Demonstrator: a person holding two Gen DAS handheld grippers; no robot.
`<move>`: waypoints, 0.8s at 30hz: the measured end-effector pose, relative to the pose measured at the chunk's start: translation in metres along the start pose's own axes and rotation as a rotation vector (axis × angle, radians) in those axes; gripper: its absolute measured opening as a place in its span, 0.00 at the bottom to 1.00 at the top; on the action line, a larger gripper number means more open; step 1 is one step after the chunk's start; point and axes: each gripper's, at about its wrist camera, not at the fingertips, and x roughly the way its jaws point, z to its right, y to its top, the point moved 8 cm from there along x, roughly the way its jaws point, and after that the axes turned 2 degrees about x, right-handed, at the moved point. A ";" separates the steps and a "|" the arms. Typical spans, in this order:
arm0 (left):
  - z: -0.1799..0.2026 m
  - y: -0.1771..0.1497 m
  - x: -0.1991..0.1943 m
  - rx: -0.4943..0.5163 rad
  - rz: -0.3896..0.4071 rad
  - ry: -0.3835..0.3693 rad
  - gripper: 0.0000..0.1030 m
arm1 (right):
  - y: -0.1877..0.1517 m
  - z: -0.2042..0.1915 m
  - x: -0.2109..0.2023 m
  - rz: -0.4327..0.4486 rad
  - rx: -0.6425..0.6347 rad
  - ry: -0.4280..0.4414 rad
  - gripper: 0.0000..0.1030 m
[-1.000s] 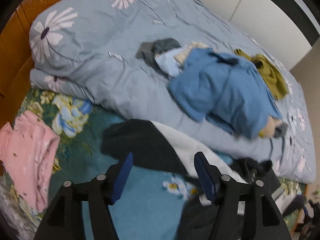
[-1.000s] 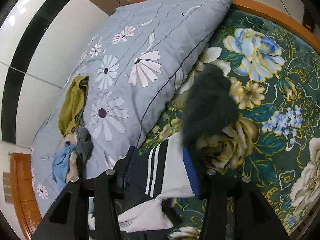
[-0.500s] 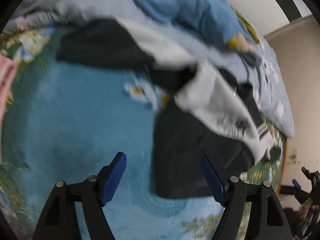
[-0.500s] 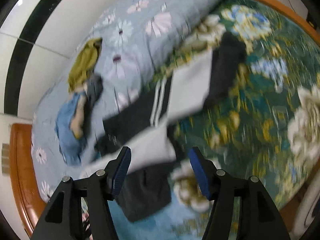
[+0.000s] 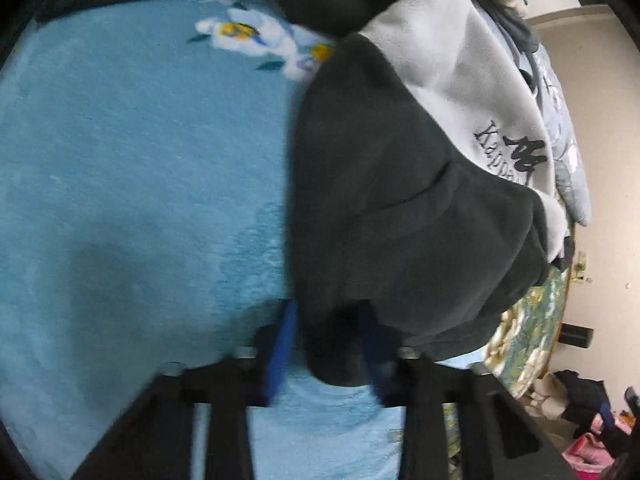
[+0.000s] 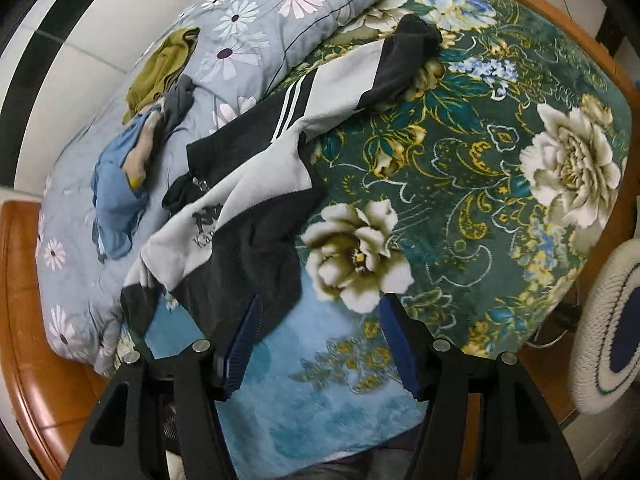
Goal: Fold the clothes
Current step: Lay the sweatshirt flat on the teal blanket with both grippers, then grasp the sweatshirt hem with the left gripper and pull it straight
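Observation:
A black and grey jacket (image 6: 256,184) with white stripes lies spread and crumpled across the flowered blanket (image 6: 460,152) on the bed. In the left wrist view the jacket (image 5: 400,208) fills the right half, its grey panel printed "Kappa". My left gripper (image 5: 326,332) has its blue jaws close on either side of the jacket's dark lower edge, which sits between them. My right gripper (image 6: 320,336) is open and empty, above the blanket just right of the jacket's dark hem.
A grey daisy-print quilt (image 6: 248,12) lies along the bed's far side with a pile of blue (image 6: 116,196), olive (image 6: 160,68) and grey clothes on it. An orange wooden bed frame (image 6: 24,320) rims the bed. A round white cushion (image 6: 612,328) is at the right.
My left gripper dropped down to the jacket's dark edge and its jaws narrowed around it. My right gripper pulled back and up, so the whole jacket shows.

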 end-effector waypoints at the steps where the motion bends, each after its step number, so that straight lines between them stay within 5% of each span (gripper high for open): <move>1: 0.004 0.000 -0.001 0.006 0.001 -0.001 0.13 | -0.002 0.000 -0.002 0.003 -0.011 -0.005 0.61; 5: 0.029 -0.001 -0.023 0.050 0.043 -0.031 0.07 | -0.004 0.001 -0.003 0.002 -0.009 0.019 0.61; 9: 0.064 0.003 -0.084 0.041 0.151 -0.175 0.06 | 0.000 -0.002 0.017 -0.040 -0.002 0.063 0.61; 12: 0.086 0.019 -0.118 0.066 0.222 -0.195 0.06 | 0.005 -0.008 0.045 -0.091 -0.005 0.100 0.61; 20: 0.097 0.067 -0.159 -0.012 0.344 -0.110 0.03 | 0.064 -0.029 0.141 -0.203 -0.076 0.151 0.61; 24: 0.093 0.069 -0.149 -0.048 0.341 -0.009 0.03 | 0.091 -0.026 0.186 -0.252 -0.080 0.150 0.60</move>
